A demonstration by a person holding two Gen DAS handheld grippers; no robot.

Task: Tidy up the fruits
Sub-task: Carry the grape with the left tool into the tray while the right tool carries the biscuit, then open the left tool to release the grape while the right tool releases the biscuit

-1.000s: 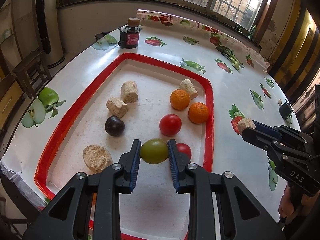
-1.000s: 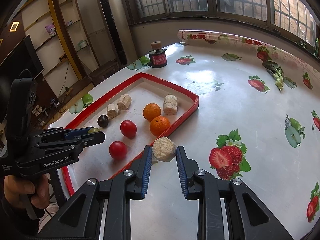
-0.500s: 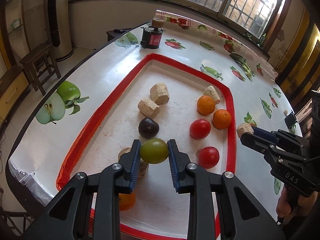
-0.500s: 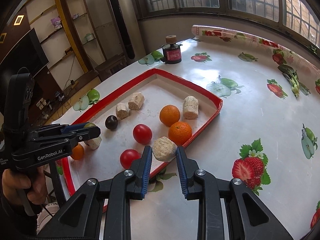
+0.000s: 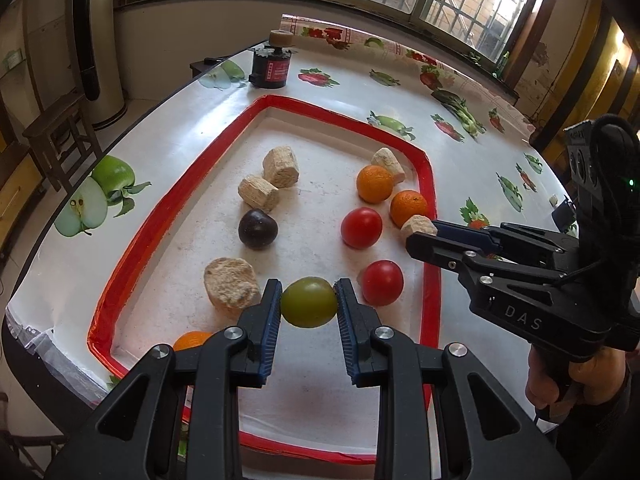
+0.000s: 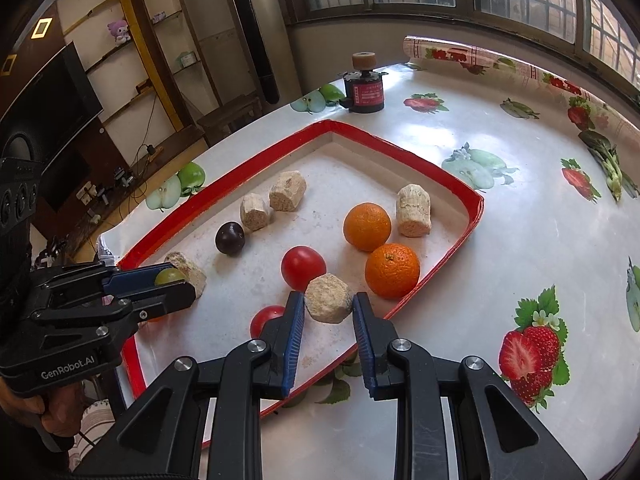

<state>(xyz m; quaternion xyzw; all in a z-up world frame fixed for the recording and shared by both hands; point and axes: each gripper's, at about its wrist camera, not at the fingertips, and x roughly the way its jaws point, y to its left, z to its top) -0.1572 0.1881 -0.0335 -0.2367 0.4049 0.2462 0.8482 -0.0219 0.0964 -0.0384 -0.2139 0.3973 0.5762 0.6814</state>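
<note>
Your left gripper (image 5: 309, 307) is clenched on the green fruit (image 5: 309, 302) and holds it above the near part of the red-rimmed tray (image 5: 168, 204). Your right gripper (image 6: 328, 312) is clenched on a beige lump (image 6: 329, 298) and holds it over the tray's right side, close to one orange (image 6: 392, 270) and one red tomato (image 6: 303, 266).

Most things lie already in the tray: two oranges, two tomatoes, a dark plum (image 5: 257, 228), some more beige lumps, and one small orange fruit (image 5: 192, 340) near the front rim. I judge the gathering is almost finished. What is left, it seems, is to set down these two held pieces. The fruits are not yet grouped by kind.
</note>
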